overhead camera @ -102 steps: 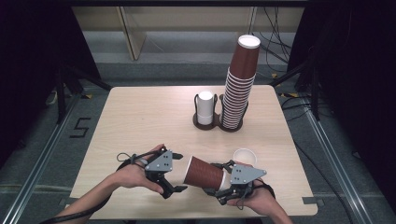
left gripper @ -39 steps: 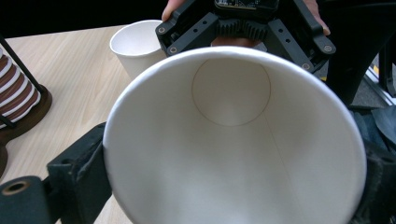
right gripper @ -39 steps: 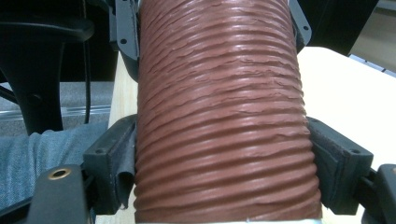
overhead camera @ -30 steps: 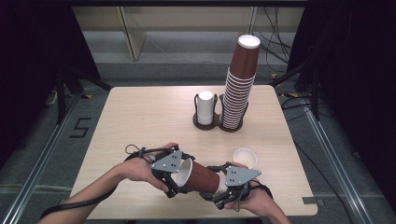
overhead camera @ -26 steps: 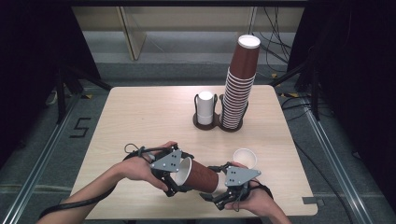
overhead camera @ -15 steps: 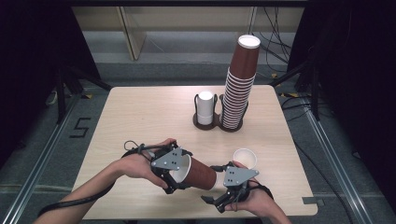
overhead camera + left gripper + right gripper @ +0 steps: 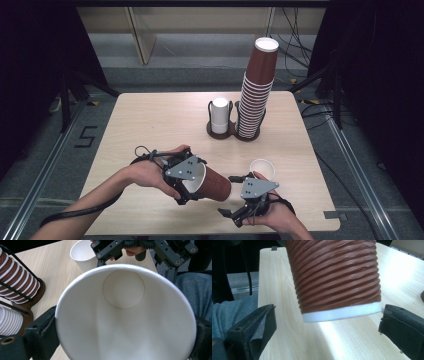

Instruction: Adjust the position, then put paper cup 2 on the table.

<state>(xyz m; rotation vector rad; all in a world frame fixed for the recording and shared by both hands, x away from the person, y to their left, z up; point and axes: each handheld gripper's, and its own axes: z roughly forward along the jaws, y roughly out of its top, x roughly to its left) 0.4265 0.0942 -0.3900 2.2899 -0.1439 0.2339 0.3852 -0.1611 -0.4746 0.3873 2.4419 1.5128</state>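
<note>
Currently the brown cup (image 7: 212, 182) lies sideways above the counter (image 7: 150, 120), its rim end clamped in the left tongs (image 7: 186, 189), mouth toward that camera. Right tongs (image 7: 231, 196) have just been opening; jaws stand wide, flanking the cup's white base without touching. Both hands low at the near counter edge, forearms coming in from below, left hand (image 7: 147, 172) wrapped round its grip. White cup (image 7: 262, 171) upright just beside the right hand (image 7: 275, 217).
</note>
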